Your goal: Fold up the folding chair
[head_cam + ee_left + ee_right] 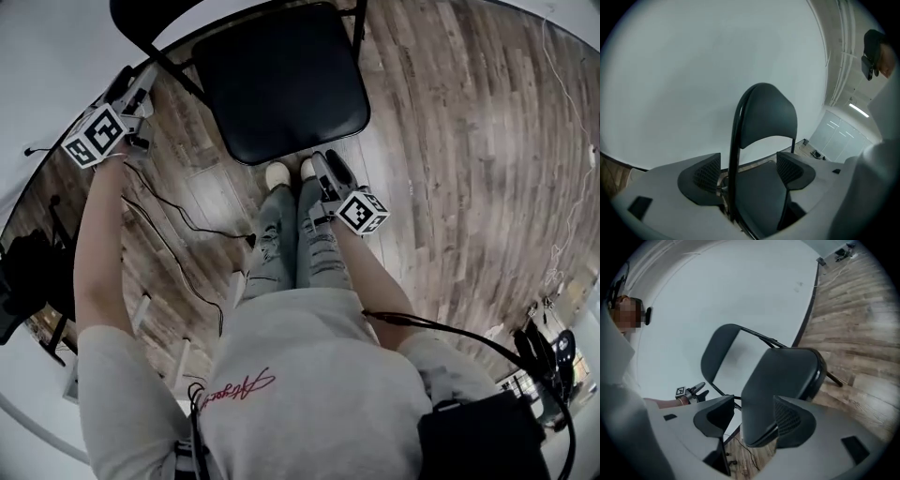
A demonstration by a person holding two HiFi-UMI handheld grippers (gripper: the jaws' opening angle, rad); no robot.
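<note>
Wood-plank floor (450,141), grey-brown, boards running diagonally. Plain white wall (693,70), with a dark baseboard where it meets the floor. Black cables (178,225) trail across the planks and a thin white cable (562,253) lies near the right edge. Strip light (858,110) on overhead. Dark gear (548,352) is piled far right.

Wood-plank floor (450,141) bearing an unfolded chair.
The black folding chair (281,84) is standing open on the planks. A person's pale shoes (277,175) are resting on the floor just in front of its seat. Thin black cables (178,220) are trailing across the boards at the left, and a thin white cord (551,58) is lying along the right side.
</note>
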